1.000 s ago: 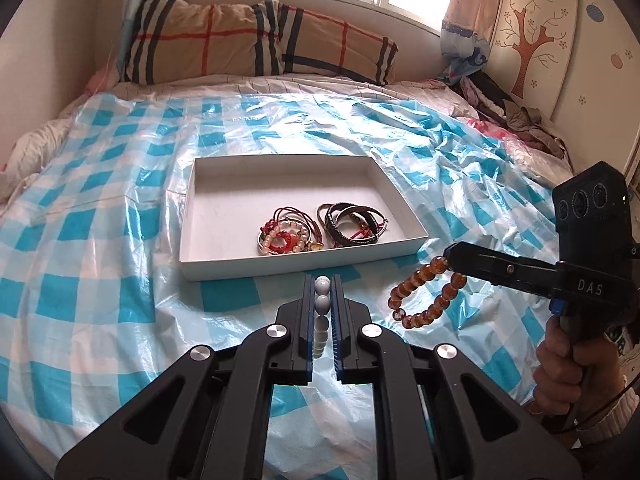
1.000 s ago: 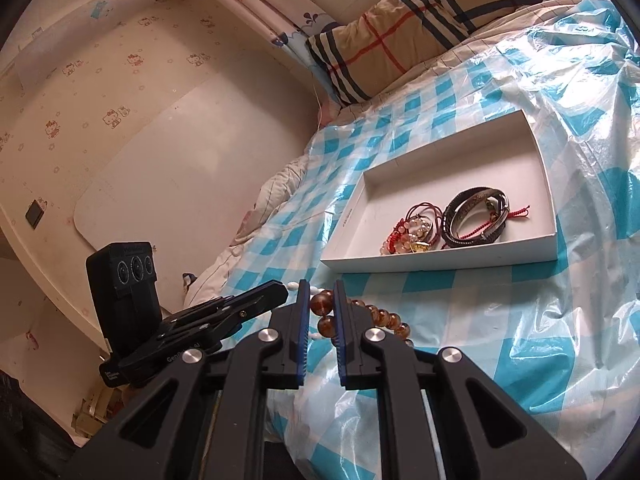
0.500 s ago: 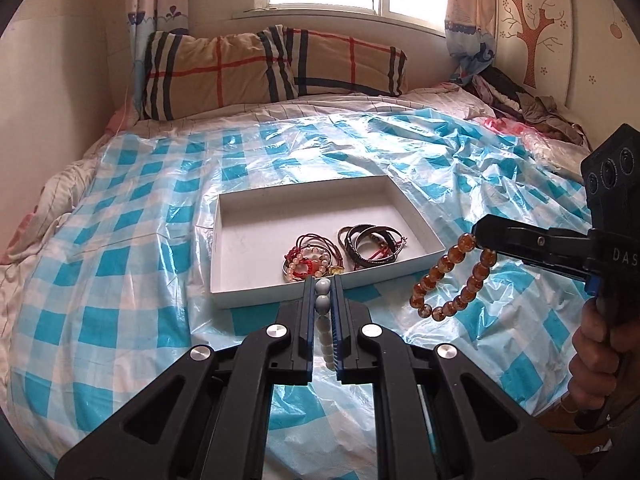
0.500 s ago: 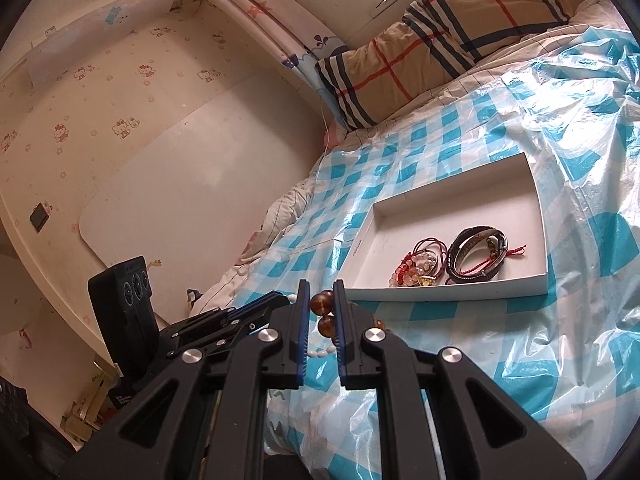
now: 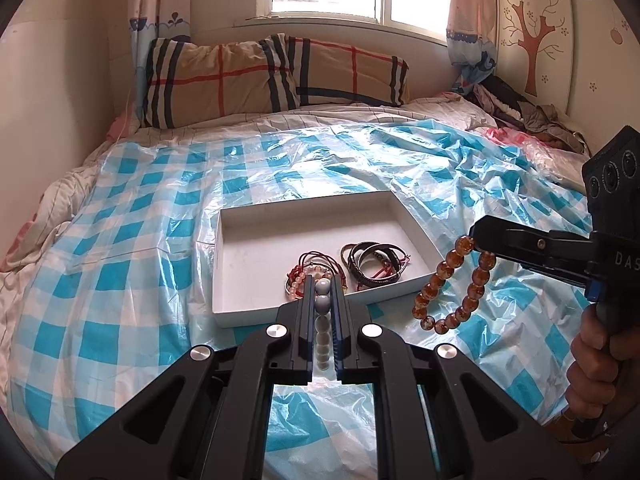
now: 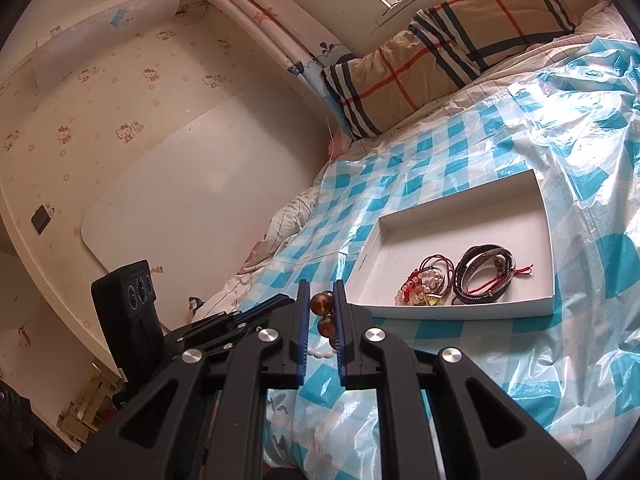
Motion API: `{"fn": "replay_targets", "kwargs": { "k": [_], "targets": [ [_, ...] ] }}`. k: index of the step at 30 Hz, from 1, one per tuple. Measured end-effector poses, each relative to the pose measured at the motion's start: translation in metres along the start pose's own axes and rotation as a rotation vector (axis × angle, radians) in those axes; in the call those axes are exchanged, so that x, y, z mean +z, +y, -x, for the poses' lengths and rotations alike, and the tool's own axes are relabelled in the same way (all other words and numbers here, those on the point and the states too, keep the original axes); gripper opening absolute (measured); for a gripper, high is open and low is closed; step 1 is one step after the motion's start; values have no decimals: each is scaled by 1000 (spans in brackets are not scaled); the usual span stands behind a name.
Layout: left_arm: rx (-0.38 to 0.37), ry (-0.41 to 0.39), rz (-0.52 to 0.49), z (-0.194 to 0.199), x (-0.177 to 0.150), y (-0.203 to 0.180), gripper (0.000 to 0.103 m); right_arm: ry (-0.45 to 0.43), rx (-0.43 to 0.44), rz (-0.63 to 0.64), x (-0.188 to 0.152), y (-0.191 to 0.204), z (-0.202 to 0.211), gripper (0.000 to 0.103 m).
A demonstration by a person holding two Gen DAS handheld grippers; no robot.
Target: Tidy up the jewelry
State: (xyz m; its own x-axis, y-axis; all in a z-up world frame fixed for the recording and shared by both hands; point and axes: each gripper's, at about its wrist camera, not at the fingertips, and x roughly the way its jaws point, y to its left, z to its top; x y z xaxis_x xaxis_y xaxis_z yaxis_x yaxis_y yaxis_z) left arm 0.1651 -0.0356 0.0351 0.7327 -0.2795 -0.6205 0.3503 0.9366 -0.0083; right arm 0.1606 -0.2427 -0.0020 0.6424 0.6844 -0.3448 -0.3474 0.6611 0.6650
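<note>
My left gripper [image 5: 323, 286] is shut on a white bead bracelet [image 5: 322, 303], whose loop hangs down between the fingers just before the tray's near wall. My right gripper [image 6: 321, 294] is shut on an amber bead bracelet [image 6: 321, 305]; in the left wrist view that amber bead bracelet [image 5: 452, 288] dangles in a loop from the right gripper [image 5: 476, 240], right of the tray. The shallow white tray [image 5: 236, 248] lies on the checked bed cover and holds a red-and-pink bead bracelet [image 5: 310, 276] beside a dark leather bracelet [image 5: 374, 266]. In the right wrist view, the left gripper [image 6: 276, 300] reaches in from the left.
A blue-and-white checked plastic sheet [image 5: 120, 280] covers the bed. Plaid pillows [image 5: 272, 76] lie at the headboard under a window. A pile of clothes [image 5: 520, 108] lies at the far right corner. A person's hand [image 5: 592, 360] grips the right handle. A white board [image 6: 192, 200] leans on the wall.
Both views have tilted up a little, showing more of the window and wall. The right gripper has risen slightly with the amber bracelet. Both grips are unchanged.
</note>
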Motion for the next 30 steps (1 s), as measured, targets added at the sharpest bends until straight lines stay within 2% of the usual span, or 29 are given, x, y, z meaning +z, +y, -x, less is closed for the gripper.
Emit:
{"fn": "replay_targets", "kwargs": {
  "k": [9,16,17,20,22,23,24,25,26,28,30],
  "targets": [
    [-2,-14,-7,-30,22,6,7,-3,-10,-1,19,-18,-28,12],
    [-56,-41,30,-65,36,9,7,1,-29,-15,33,-40,-58,12],
    [-55,-37,37,-75,39,10,7,5,-49,-10,35,-45,-63,12],
    [-5,45,65,-109,40,17,8,12,-197,-7,38,-62,-76,14],
    [17,78,102,-114,35,25,10,8,-259,-17,36,-66,-70,15],
    [26,80,111,-110,31,28,13,4,-278,-1,34,-63,-65,18],
    [42,78,114,-104,27,30,28,5,-302,22,30,-56,-59,21],
    [60,76,114,-96,22,31,49,8,-325,44,26,-49,-54,29],
    [78,73,114,-88,17,32,57,13,-343,68,20,-40,-47,35],
    [95,75,108,-68,7,32,63,23,-365,126,8,-20,-33,36],
    [102,86,100,-46,-5,28,67,20,-398,189,-5,3,-16,44]
  ]
}}
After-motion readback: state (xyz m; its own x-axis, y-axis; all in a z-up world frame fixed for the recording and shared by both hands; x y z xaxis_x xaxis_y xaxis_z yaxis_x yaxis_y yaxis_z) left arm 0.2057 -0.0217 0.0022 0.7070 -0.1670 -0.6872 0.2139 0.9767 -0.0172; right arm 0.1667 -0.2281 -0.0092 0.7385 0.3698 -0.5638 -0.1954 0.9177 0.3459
